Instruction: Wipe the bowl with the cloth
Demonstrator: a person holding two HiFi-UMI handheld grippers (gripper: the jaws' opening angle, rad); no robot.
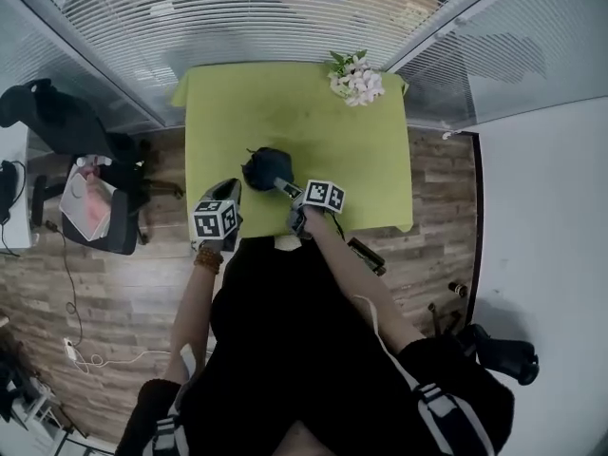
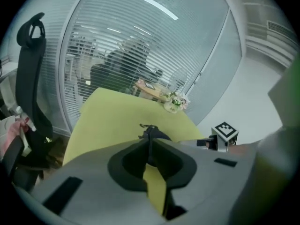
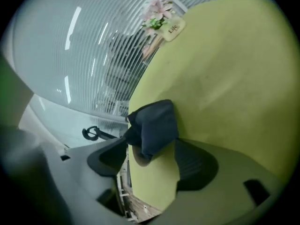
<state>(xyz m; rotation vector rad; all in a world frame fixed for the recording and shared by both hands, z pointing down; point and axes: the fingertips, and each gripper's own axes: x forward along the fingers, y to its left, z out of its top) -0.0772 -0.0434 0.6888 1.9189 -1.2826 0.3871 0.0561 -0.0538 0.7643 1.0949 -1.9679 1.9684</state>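
A dark blue cloth (image 1: 267, 168) lies bunched on the green table (image 1: 313, 131), near its front edge. In the right gripper view the cloth (image 3: 154, 124) drapes over a tan rounded rim (image 3: 139, 158) that may be the bowl; the rest of that is hidden. My right gripper (image 1: 285, 186) points at the cloth from the right. Its jaws stand wide open, one on each side of the cloth's lower end, and the pads do not press on it. My left gripper (image 1: 232, 189) hovers just left of the cloth, shut and empty, its closed tips (image 2: 149, 143) aimed at the cloth (image 2: 153, 132).
A white pot of flowers (image 1: 356, 82) stands at the table's far right corner. A black office chair (image 1: 100, 202) sits on the wooden floor to the left. Glass walls with blinds (image 1: 247, 12) close off the space behind the table.
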